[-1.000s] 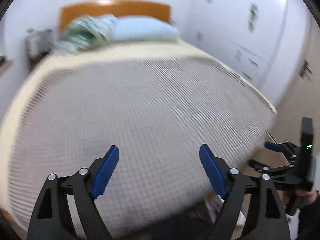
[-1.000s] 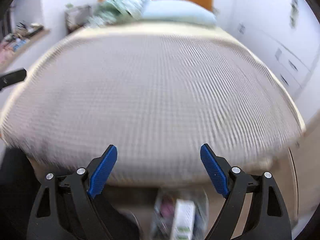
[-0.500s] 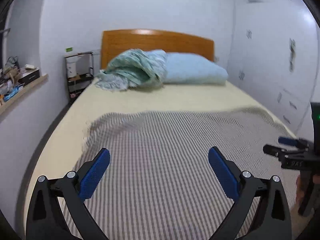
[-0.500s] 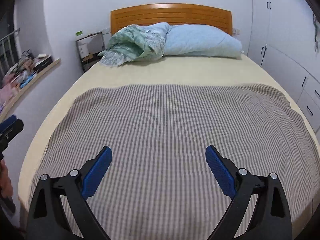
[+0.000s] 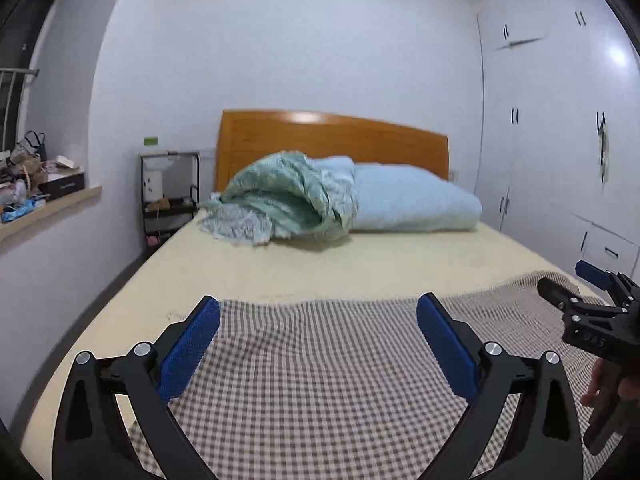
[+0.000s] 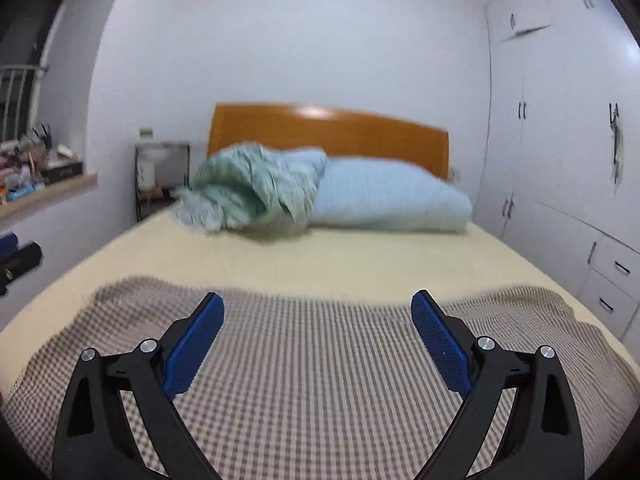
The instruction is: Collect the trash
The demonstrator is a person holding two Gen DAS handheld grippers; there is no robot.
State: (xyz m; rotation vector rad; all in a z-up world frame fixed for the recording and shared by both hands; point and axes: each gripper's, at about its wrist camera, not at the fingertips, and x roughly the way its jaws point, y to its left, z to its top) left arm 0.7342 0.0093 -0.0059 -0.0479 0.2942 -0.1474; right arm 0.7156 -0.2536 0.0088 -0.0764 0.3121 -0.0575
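White walls and a white built-in wardrobe (image 5: 560,152) are enclosing a bed (image 5: 360,264) with an orange wooden headboard (image 5: 332,136). A pale blue pillow (image 5: 412,200) and a crumpled green blanket (image 5: 280,200) are lying at the head edge; a brown-and-white checked cloth (image 5: 320,380) is covering the foot half. A cluttered wooden ledge (image 5: 48,204) is running along the left wall.

Both cameras have tilted upward over the last second: they were looking down past the foot edge, where a bin-like container with packaging was passing under the right gripper, and are now facing the headboard. That container is out of view. This is suggesting a scan of the bed, or a finished drop; which one cannot be settled.

Left gripper (image 5: 318,336) and right gripper (image 6: 318,332) are both hovering over the checked cloth, fingers spread wide, holding nothing. No trash is showing on the bed, so its long axis and heading cannot be told.
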